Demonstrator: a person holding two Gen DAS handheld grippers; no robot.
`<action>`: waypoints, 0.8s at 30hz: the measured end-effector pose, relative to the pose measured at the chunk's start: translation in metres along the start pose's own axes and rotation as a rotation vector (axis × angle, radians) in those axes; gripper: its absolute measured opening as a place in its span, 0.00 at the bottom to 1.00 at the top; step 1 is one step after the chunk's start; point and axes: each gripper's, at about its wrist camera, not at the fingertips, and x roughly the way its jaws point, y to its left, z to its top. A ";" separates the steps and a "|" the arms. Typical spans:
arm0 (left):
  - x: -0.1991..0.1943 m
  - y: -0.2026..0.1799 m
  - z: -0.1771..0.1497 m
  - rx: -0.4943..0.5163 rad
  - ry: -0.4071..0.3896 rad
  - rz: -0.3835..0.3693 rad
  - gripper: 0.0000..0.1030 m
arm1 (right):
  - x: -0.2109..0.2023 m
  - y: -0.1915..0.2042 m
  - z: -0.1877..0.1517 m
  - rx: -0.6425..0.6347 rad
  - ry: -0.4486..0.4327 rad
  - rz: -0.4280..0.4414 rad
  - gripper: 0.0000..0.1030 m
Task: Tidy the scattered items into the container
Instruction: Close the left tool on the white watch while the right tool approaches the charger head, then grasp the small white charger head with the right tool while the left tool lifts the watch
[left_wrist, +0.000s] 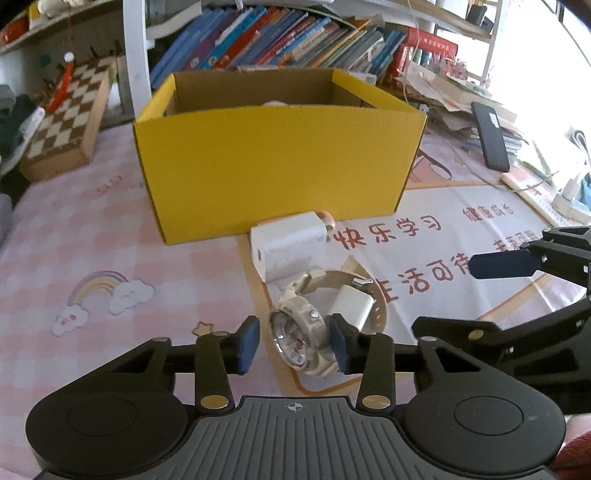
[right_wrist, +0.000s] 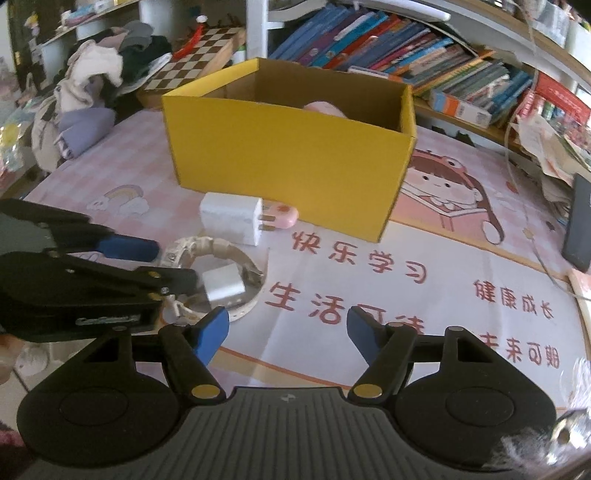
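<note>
Left gripper (left_wrist: 293, 345) is sitting part-open around the beige watch (left_wrist: 301, 338), right pad touching the case, left pad a bit off. Watch is lying on the mat at 6 o'clock from the yellow box (left_wrist: 273, 162), looped round a small white adapter (left_wrist: 351, 304). Right gripper (right_wrist: 288, 334) is hanging wide open, holding nothing.

1. A desk mat (left_wrist: 110, 229) covers the work surface, pink checked, with rainbow, cartoon girl and red Chinese characters printed on it.
2. Behind it, a shelf holds a long row of leaning books (left_wrist: 280, 37).
3. A white post (left_wrist: 135, 55) rises at the left of the books.
4. A chessboard box (left_wrist: 66, 122) sits left on the mat.
5. A heap of clothes (right_wrist: 92, 96) lies further left.
6. Bright daylight (left_wrist: 546, 74) floods in from the right.
</note>
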 end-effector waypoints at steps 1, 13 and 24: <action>0.000 0.001 0.000 -0.005 -0.002 -0.011 0.30 | 0.000 0.002 0.000 -0.009 0.000 0.005 0.67; -0.012 0.034 -0.001 -0.170 -0.036 -0.044 0.16 | 0.004 0.013 0.007 -0.060 -0.005 0.068 0.66; -0.034 0.063 -0.002 -0.361 -0.110 -0.078 0.16 | 0.012 0.032 0.014 -0.140 0.012 0.143 0.65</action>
